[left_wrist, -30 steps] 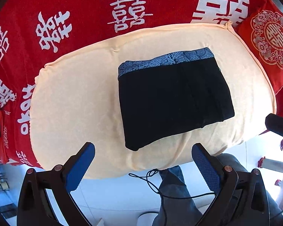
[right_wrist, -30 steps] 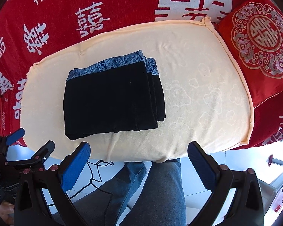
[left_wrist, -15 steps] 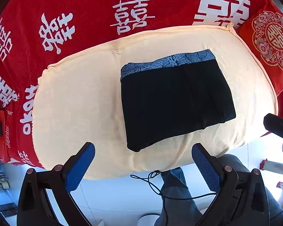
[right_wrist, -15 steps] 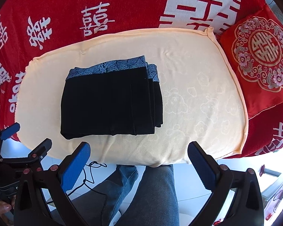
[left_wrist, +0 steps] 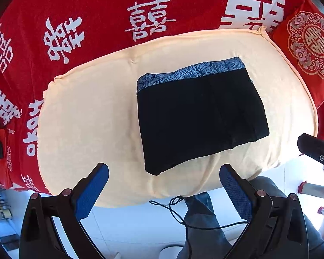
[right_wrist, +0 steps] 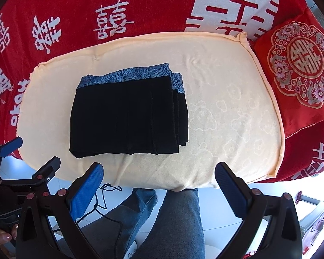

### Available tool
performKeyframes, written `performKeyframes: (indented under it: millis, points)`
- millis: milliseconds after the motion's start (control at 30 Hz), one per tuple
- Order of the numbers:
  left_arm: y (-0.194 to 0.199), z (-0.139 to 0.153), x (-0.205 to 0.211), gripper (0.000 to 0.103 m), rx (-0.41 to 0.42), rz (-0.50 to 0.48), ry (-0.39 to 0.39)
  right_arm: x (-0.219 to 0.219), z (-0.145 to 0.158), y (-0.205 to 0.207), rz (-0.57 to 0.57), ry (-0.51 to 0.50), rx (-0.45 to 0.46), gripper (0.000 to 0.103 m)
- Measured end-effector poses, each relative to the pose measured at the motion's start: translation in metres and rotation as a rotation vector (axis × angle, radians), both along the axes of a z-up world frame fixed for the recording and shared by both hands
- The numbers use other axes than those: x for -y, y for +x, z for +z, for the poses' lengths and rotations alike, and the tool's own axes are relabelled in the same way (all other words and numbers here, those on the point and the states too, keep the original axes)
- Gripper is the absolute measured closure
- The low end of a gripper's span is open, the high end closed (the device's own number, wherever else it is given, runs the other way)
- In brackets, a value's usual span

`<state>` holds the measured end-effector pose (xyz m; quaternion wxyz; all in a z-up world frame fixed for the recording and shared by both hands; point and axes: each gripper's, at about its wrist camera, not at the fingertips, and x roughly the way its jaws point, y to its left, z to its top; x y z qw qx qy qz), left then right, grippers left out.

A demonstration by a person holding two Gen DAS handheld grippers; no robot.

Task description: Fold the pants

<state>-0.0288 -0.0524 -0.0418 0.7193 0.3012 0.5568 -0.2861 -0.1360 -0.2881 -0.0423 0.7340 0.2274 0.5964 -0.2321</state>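
Pants [left_wrist: 202, 116] lay folded into a compact black rectangle on the cream towel [left_wrist: 86, 112], patterned grey waistband [left_wrist: 192, 73] on the far edge. My left gripper [left_wrist: 164, 191] hung released, fingers spread wide, nothing between them, just short of the pants' near corner and off the towel's front edge. My right gripper [right_wrist: 158, 185] was likewise released and empty, fingers apart, held in front of the towel with the pants ahead and to the left. In the right view, stacked fold layers showed stepped along the pants' right side. Bare towel [right_wrist: 231, 112] lay open right of the pants, and more to their left in the left view. Red cover [right_wrist: 140, 4] lay behind, red cushion [right_wrist: 300, 64] at far right. My jeans leg [right_wrist: 175, 222] showed below the towel.
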Motion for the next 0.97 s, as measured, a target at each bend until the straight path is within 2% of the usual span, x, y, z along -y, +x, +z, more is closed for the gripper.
performKeyframes:
  millis: [800, 967]
  points:
    - [0.0064, -0.0040, -0.0070, 0.000, -0.031, 0.061, -0.011, 0.0009, -0.0033, 0.0019, 0.002, 0.021, -0.009, 0.000]
    - [0.0077, -0.0001, -0.0084, 0.000, -0.025, 0.069, -0.039, -0.0014, -0.0040, -0.0006, -0.014, 0.025, -0.003, 0.000]
